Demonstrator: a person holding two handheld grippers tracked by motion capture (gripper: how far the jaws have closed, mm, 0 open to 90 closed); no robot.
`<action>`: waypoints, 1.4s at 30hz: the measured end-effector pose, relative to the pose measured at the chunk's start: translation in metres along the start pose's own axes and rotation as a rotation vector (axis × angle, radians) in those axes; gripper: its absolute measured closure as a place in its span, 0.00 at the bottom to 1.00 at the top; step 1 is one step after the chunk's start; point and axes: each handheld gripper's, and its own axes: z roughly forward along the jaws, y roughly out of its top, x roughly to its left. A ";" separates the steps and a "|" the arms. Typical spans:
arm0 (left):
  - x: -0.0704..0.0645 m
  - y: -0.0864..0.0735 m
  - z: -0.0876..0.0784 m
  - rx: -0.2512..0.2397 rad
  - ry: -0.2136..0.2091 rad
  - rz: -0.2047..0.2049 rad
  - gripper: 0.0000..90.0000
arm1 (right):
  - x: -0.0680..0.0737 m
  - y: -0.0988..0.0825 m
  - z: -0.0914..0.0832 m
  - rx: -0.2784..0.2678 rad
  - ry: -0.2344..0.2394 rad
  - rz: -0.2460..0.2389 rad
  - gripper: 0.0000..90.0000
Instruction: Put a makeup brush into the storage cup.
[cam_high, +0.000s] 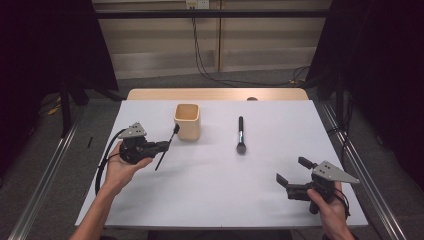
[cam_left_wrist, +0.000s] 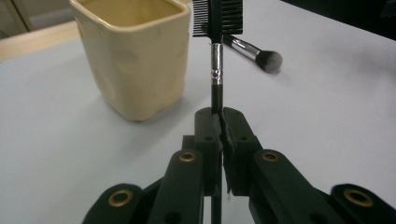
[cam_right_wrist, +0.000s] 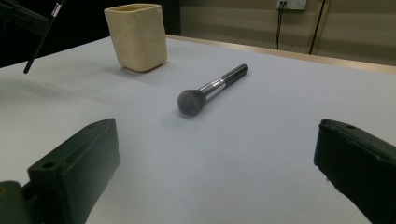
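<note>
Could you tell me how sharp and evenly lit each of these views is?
High view: table bright, surroundings dark. Left gripper view: comb brush crisp in the shut left gripper, powder brush slightly soft. Right gripper view: open right gripper blurred, cup soft.

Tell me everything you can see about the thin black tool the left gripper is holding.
The comb brush is a slim black stick with a silver metal band below its head, which carries comb teeth on one side and dark bristles on the other. The left gripper has its jaws shut on the handle, holding it off the table, head end toward the cream cup and lower end slanting down toward the person. It touches nothing else; whether its head is over the cup's rim or just beside it is unclear.
</note>
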 end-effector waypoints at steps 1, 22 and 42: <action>0.000 0.000 0.000 -0.015 0.001 0.002 0.95 | 0.000 0.000 0.000 0.000 0.000 0.000 0.00; -0.017 0.000 -0.007 -0.197 0.019 0.011 0.95 | 0.000 0.000 0.000 -0.004 0.000 0.002 0.00; -0.020 0.037 0.007 -0.213 0.018 -0.005 0.95 | 0.001 0.000 0.000 -0.006 0.003 0.000 0.00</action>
